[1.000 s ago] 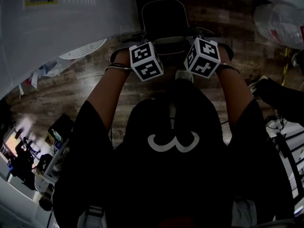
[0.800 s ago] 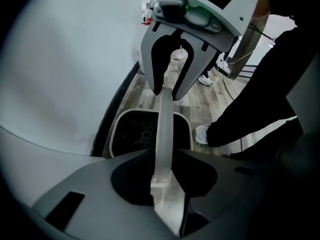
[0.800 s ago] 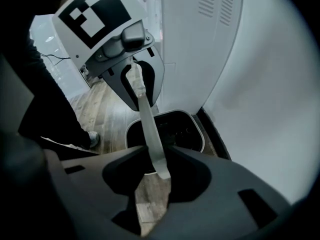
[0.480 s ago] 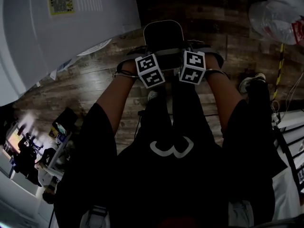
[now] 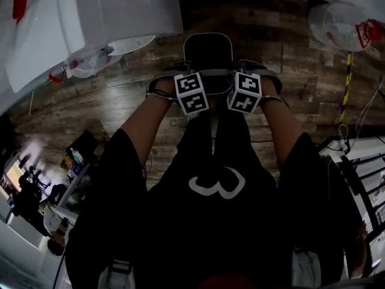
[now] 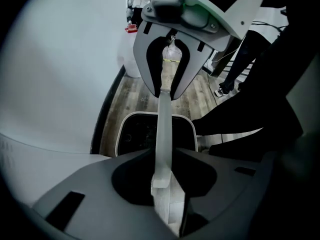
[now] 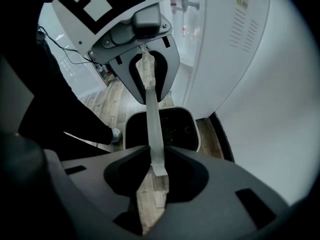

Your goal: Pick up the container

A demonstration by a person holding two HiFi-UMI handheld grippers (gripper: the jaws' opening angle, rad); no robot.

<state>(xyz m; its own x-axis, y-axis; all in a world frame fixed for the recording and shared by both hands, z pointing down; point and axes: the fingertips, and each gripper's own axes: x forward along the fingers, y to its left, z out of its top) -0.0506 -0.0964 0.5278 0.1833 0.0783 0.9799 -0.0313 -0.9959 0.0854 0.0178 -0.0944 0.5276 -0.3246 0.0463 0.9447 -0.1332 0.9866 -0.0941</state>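
**Both grippers pinch the container's strap handle**

Beneath you lies a floor (image 5: pixel 120 104) of dark, grainy wood planks. A big white cabinet (image 5: pixel 90 17), smooth and glossy with rounded corners, fills its upper left side.

The container (image 5: pixel 207 48) sits straight below your two hands, over the planks and near the foot of that cabinet. It is a rounded rectangular tub, black and matt inside, with a pale smooth rim all round. No view shows whether its bottom touches the floor.

A thin, flat, pale grey handle (image 6: pixel 163 129) arches across the mouth of the tub like a strap.

Your left gripper (image 6: pixel 162 184) has its dark matt jaws drawn in on one end of that strap, parted only by the strap's width. Your right gripper (image 7: pixel 156 176) grips the other end in the same way. Its jaws have just been closing, with the strap between them.
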